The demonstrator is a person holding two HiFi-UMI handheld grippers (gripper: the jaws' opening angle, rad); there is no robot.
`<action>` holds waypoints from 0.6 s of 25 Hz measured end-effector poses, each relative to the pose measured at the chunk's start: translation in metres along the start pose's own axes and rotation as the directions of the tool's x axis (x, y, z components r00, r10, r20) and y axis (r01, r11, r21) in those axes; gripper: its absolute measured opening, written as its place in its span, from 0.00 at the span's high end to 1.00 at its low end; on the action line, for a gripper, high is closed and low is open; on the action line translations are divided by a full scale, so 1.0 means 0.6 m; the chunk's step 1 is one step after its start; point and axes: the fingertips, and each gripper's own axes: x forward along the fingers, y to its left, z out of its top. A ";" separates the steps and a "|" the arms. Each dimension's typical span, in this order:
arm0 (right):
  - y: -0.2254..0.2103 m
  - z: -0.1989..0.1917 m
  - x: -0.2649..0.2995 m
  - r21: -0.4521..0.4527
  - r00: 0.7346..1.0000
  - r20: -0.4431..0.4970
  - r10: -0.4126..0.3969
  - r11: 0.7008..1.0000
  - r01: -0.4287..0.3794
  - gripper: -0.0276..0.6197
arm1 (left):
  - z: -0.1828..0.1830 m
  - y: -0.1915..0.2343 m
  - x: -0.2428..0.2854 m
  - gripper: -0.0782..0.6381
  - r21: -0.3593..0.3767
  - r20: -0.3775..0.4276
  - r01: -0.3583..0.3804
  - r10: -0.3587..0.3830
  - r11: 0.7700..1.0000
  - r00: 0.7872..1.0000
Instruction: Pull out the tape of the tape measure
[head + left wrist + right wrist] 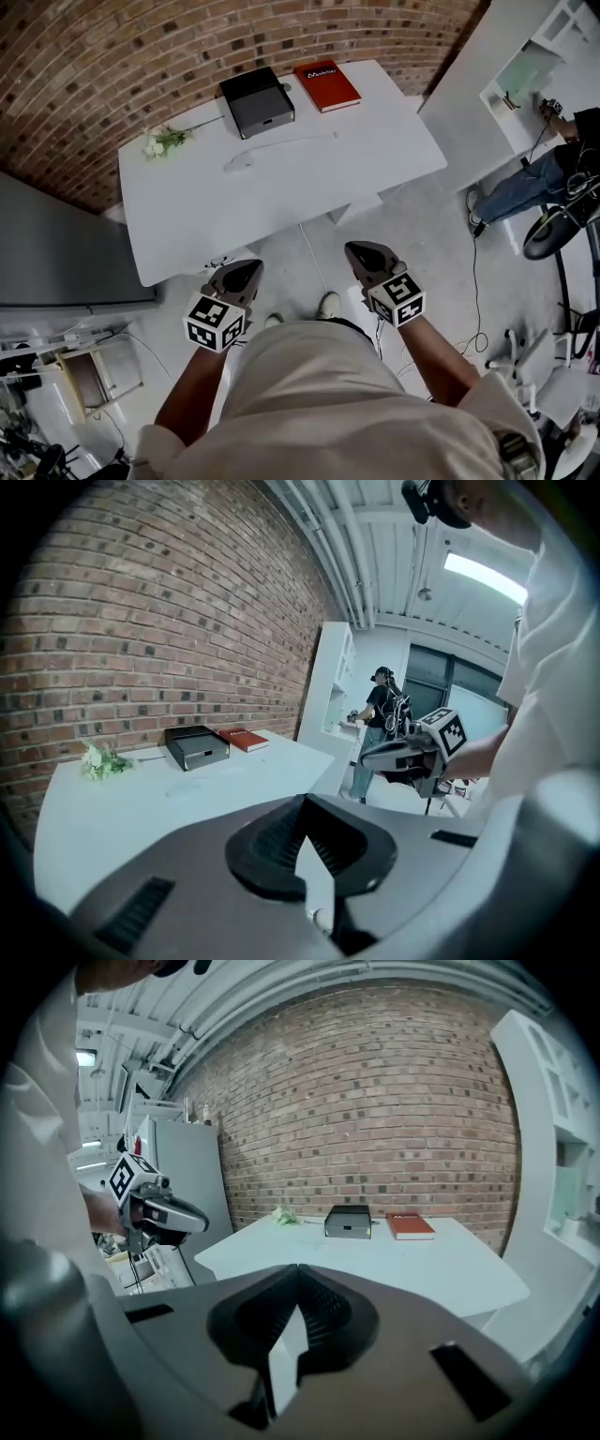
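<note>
The room is evenly bright. A ceiling light [483, 574] glares in the left gripper view. The white table [309, 178] is almost washed out, and shadows are faint. All views bend strongly at the edges; both gripper views have black corners and soft foregrounds.

Rough brick wall [94, 75], smooth matt white table [281, 187]

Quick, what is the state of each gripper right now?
Left gripper: closed, holding nothing.
Right gripper: closed, holding nothing.
</note>
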 end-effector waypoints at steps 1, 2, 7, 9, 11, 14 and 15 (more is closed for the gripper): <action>0.016 0.003 0.001 -0.002 1.000 0.001 -0.005 1.000 0.005 0.95 | -0.004 0.004 -0.013 0.90 0.004 0.000 0.005 -0.005 1.000 1.000; 0.031 0.005 0.002 -0.003 1.000 0.002 -0.009 1.000 0.009 0.95 | -0.009 0.010 -0.025 0.90 0.007 0.001 0.008 -0.008 1.000 1.000; 0.102 0.005 0.007 0.010 1.000 0.007 -0.022 1.000 0.022 0.95 | -0.035 0.030 -0.080 0.90 0.002 0.012 0.025 -0.025 1.000 1.000; 0.124 0.009 0.007 0.007 0.999 0.015 -0.030 1.000 0.029 0.95 | -0.041 0.035 -0.097 0.90 0.011 0.018 0.035 -0.035 0.999 0.999; 0.146 0.012 0.011 0.003 0.999 0.022 -0.035 0.999 0.035 0.95 | -0.047 0.041 -0.111 0.90 0.018 0.020 0.042 -0.043 0.999 0.999; 0.173 0.016 0.011 0.002 0.999 0.029 -0.041 0.999 0.041 0.95 | -0.057 0.043 -0.128 0.90 0.020 0.024 0.054 -0.054 0.998 0.998; 0.179 0.019 0.011 -0.001 0.999 0.032 -0.040 0.999 0.040 0.95 | -0.058 0.042 -0.132 0.90 0.021 0.027 0.057 -0.058 0.998 0.998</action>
